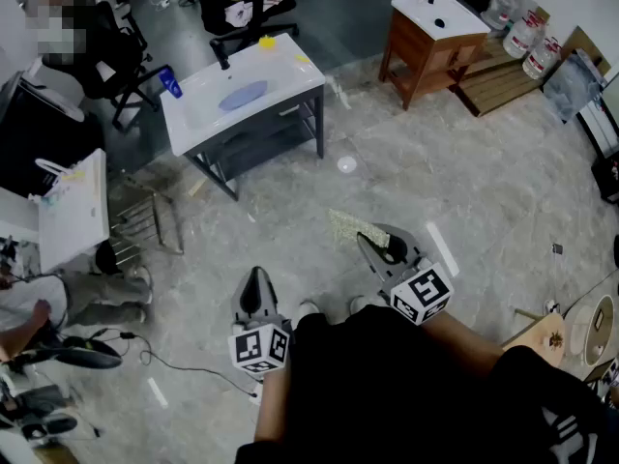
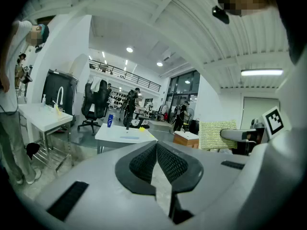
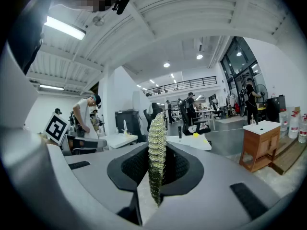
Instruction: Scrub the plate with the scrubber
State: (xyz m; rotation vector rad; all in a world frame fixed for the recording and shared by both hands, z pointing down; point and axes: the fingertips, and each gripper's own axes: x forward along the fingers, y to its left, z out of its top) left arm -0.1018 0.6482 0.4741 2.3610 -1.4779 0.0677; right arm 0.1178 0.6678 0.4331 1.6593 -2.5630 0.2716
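Observation:
A blue plate [image 1: 243, 95] lies in the basin of a white sink table [image 1: 290, 77] across the floor, far ahead of both grippers. Seen from the left gripper view, the plate [image 2: 129, 138] is a thin blue strip on that table. My right gripper [image 1: 375, 242] is shut on a flat yellow-green scrubber [image 1: 349, 226], which stands edge-on between its jaws [image 3: 157, 150] in the right gripper view. My left gripper [image 1: 255, 278] is shut with nothing in it [image 2: 157, 146]. Both are held level in front of the person's body.
A blue bottle [image 1: 170, 82], a black tap [image 1: 221, 56] and a yellow object [image 1: 266, 41] sit on the sink table. A wooden sink cabinet [image 1: 426, 51] stands at the back right. Another white sink unit [image 1: 73, 211] and a person [image 1: 58, 303] are at the left, with cables [image 1: 145, 356] on the floor.

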